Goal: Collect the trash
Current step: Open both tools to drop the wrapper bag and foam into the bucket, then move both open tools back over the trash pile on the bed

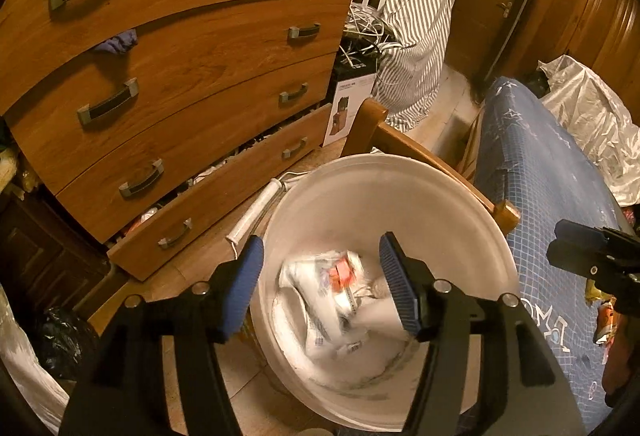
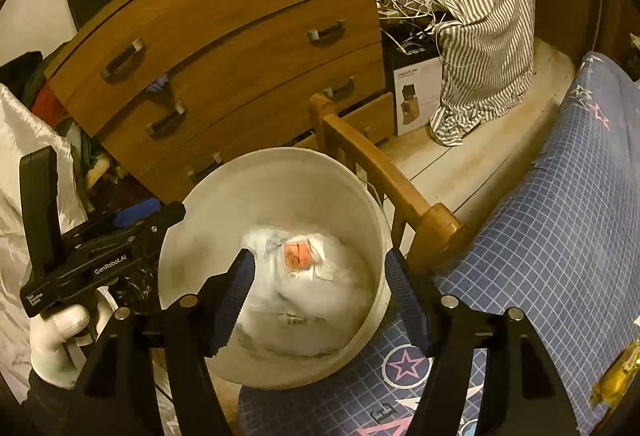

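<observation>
Trash: crumpled white wrapper bundle [image 1: 332, 300] with a red-orange patch, lying loose at the bottom of the white bucket [image 1: 400, 180]; blurred in both views.
Bucket position: on the floor, between the wooden dresser [image 1: 180, 76] and the bed with the blue grid cover [image 1: 552, 196], just beside a wooden chair rail [image 1: 420, 152].
Left gripper [image 1: 322, 284]: above the bucket mouth, jaws apart, nothing between the pads.
Right gripper [image 2: 320, 296]: also over the bucket, jaws apart, gripping nothing.
Done: at least this bundle appears deposited.
Left: orange-yellow wrappers [image 1: 604, 312] on the bed cover look like further litter; a yellow wrapper [image 2: 620, 372] shows at the right wrist view's edge.
Progress: judged partway, with more pickups likely.
</observation>
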The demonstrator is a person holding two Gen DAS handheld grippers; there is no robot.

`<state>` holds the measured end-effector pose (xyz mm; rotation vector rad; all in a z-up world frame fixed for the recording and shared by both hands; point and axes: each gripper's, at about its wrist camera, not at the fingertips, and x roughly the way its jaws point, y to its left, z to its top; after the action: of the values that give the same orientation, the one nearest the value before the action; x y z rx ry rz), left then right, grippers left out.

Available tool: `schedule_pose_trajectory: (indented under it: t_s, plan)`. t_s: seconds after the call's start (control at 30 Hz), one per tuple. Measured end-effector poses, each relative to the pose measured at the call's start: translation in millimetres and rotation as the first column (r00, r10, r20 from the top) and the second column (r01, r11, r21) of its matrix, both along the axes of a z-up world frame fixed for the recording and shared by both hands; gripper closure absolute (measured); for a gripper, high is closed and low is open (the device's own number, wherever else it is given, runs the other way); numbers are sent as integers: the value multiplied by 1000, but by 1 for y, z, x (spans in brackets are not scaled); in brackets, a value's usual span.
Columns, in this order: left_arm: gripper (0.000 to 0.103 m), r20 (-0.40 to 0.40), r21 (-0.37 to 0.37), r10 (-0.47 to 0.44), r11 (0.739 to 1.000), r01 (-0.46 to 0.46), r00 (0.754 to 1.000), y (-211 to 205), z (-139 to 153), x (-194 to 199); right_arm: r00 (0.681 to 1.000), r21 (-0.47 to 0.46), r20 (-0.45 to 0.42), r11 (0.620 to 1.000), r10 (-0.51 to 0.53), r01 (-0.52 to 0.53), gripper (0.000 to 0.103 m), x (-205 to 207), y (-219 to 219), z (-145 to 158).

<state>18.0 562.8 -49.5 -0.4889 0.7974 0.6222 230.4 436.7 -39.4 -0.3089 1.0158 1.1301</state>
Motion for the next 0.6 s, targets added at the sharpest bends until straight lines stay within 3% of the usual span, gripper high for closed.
schedule_pose_trajectory:
  t_s: [0.37,0.6]
  plan:
    - [45,6,18,-15,1000,15,1000,-10,8,0,1000,25,-8,999,-27,28,34,5,-21,3]
    - [45,32,35,-48,998,47,998,-35,20,0,998,62,37,996,-59,57,34,-3,-61,18]
